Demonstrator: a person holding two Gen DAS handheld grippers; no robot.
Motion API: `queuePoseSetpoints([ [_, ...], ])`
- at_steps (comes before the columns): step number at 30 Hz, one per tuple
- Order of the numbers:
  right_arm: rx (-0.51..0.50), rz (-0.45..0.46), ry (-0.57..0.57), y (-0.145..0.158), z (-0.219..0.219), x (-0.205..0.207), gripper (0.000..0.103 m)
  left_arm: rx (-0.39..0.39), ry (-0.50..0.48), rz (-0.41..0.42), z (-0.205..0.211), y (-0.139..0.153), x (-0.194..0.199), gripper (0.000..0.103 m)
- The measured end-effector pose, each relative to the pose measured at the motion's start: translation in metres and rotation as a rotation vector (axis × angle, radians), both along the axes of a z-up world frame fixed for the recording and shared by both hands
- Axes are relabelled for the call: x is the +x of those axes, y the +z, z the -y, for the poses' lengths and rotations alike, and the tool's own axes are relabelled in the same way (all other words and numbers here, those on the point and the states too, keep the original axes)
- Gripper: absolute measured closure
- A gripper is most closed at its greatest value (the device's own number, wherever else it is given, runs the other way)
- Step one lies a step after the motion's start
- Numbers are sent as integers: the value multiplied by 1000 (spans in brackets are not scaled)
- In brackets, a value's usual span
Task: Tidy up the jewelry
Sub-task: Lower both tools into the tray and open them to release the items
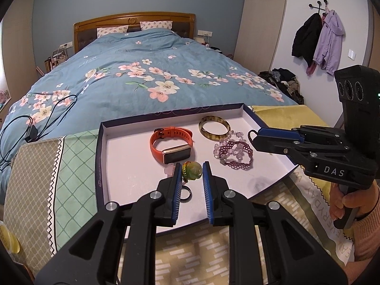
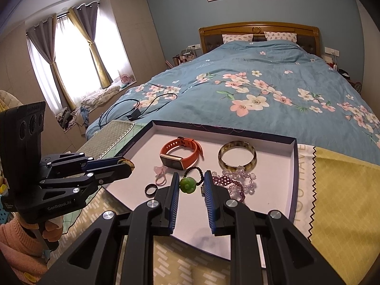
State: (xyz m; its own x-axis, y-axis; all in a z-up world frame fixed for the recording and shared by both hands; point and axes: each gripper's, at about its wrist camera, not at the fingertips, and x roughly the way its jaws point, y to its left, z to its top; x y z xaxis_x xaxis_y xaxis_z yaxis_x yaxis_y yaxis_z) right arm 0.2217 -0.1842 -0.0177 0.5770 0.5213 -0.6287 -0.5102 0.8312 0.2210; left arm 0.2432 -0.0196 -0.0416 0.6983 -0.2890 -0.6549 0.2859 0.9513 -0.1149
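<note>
A shallow white tray [image 1: 133, 166] [image 2: 273, 204] holds an orange smartwatch [image 1: 172, 146] [image 2: 181, 153], a mottled bangle [image 1: 214, 128] [image 2: 237, 155], a purple and clear bead bracelet [image 1: 234, 150] [image 2: 237, 181], a dark ring [image 1: 185, 192] [image 2: 151, 190] and a small pink piece [image 2: 159, 173]. My left gripper [image 1: 192, 173] [image 2: 127, 163] has its jaws apart around a green pendant with woven cord [image 1: 192, 171]. My right gripper [image 2: 190, 182] [image 1: 255, 135] also has its jaws apart, with a green pendant on a dark bead cord [image 2: 187, 184] between them. A dark cord loop [image 1: 251, 134] sticks out at its tips.
The tray rests on patterned cloths [image 1: 47, 178] [image 2: 337, 190] at the foot of a bed with a blue floral duvet [image 1: 142, 76] [image 2: 261, 95]. Black cables [image 1: 35, 118] [image 2: 133, 111] lie on the duvet. Coats [image 1: 318, 40] hang on the right wall.
</note>
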Motion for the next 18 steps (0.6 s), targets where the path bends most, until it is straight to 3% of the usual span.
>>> queuePoseSetpoints([
  [18, -29, -28, -11, -10, -5, 16, 84, 8, 28, -40, 0, -16, 23, 85],
])
